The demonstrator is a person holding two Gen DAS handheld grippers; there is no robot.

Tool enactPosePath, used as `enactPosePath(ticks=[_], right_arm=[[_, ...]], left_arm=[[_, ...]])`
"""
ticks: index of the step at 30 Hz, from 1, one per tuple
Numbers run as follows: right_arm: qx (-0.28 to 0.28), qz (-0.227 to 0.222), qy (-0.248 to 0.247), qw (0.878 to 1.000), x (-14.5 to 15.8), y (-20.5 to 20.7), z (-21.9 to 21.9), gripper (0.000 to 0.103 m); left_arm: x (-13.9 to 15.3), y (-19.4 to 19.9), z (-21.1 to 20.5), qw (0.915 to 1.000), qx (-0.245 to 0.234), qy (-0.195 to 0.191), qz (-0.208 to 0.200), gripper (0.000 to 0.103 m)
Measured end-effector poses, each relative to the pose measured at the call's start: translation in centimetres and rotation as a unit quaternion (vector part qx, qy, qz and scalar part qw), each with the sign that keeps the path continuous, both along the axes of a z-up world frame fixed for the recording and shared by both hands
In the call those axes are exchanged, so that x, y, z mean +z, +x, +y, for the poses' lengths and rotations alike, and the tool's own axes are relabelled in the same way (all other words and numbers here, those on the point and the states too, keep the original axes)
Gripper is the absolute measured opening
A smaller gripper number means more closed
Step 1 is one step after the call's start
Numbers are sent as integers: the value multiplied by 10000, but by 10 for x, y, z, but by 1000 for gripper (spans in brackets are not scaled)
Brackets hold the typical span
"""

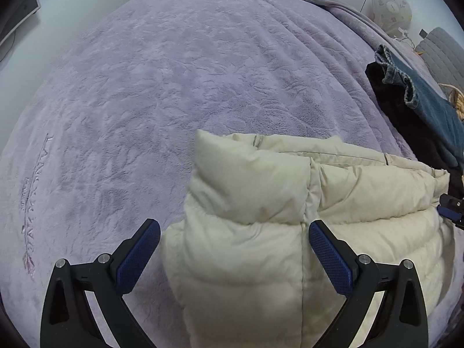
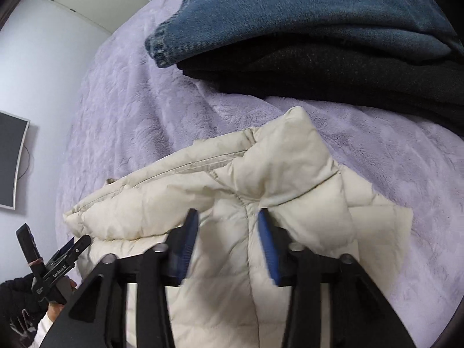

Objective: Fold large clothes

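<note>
Lying on purple blanket (image 1: pixel 174 72): one cream puffer jacket (image 1: pixel 261 217), two folded garments; both grippers' fingers spread, unpinched.

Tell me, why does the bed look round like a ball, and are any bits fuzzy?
Left wrist view: the fisheye lens bulges the bed; the jacket is slightly soft up close. Right wrist view: same bulge, and the right gripper is smeared by motion.

Lilac blanket (image 1: pixel 179 66), wall monitor (image 2: pixel 10 159)
</note>
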State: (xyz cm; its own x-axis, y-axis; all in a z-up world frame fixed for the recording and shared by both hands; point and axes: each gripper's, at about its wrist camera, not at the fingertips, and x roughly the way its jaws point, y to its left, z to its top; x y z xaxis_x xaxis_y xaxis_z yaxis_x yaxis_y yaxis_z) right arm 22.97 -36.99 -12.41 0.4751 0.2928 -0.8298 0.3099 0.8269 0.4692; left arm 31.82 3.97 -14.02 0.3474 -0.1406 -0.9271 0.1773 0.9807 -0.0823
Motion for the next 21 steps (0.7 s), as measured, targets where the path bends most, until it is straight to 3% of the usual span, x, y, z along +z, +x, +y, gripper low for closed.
enactPosePath(ticks=[1,5,9,15,18,21], right_arm=[[34,-80,43,10000,7,-8,1,78],[121,-209,253,9994,23,-47,7,79],[163,-106,703,9973,20,-95,17,80],[-81,411,1532,9873,-27,-159,28,82],[-536,663,1796,9800,-55,-177,24,83],[-917,579,2017,9734,-71,-177,17,83]], left_arm=[[5,-4,9,9999,24,-101,52,103],[15,-26,49,9976,184,-575,340,103],[8,-57,79,9921,378,-988,674,103],[-36,-82,84,9741,462,-1658,1463,103],[-50,-88,71,9716,393,-1744,1554,103],[-57,-88,56,9711,343,-1766,1568,103]])
